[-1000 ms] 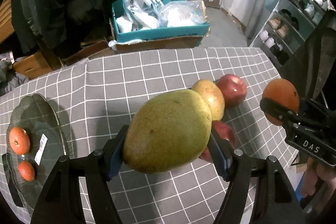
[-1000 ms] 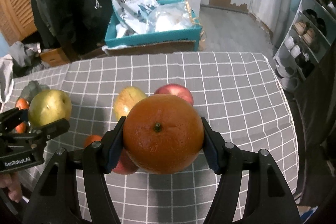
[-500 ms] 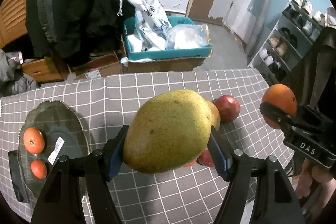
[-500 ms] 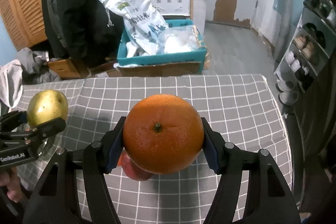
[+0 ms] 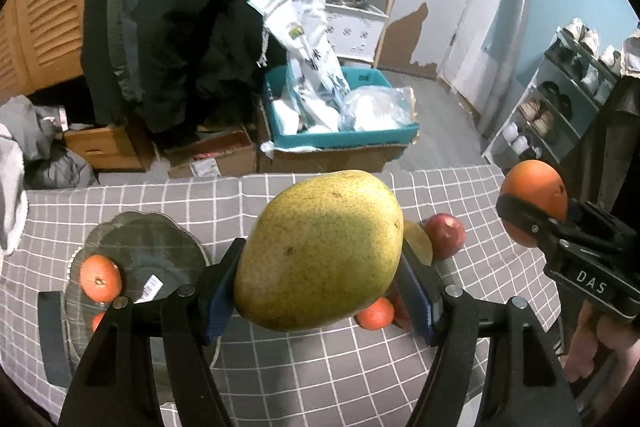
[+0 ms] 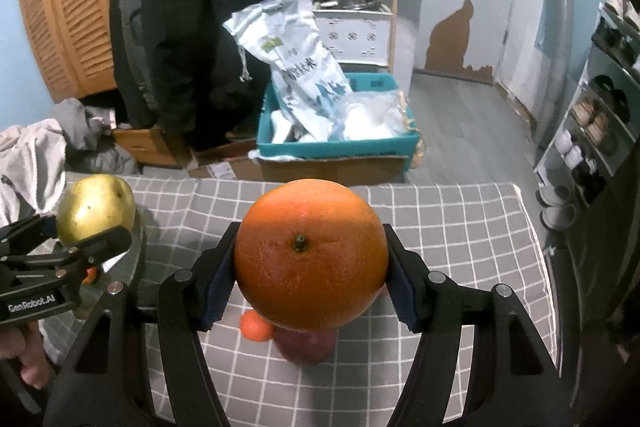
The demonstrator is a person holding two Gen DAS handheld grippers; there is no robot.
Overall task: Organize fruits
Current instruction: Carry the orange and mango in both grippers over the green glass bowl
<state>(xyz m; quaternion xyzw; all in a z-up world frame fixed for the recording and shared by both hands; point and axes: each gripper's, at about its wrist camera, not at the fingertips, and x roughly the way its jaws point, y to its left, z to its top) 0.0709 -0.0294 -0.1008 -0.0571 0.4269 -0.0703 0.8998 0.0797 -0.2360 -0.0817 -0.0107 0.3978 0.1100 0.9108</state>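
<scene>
Between your left tongs (image 5: 320,291) the yellow-green mango (image 5: 320,251) sits clamped, and your right tongs (image 6: 308,279) pinch the orange (image 6: 310,255), both lifted clear above the checked surface (image 5: 320,379), presumably for carrying toward the glass plate (image 5: 160,247) beyond the left tongs' left tip.

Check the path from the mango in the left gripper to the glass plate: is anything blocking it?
Nothing visible stands between them. The mango, clamped in the left gripper, hangs above the tablecloth, with the glass plate just beside it. Two small oranges sit at the plate's left side, leaving its centre free apart from a label.
</scene>
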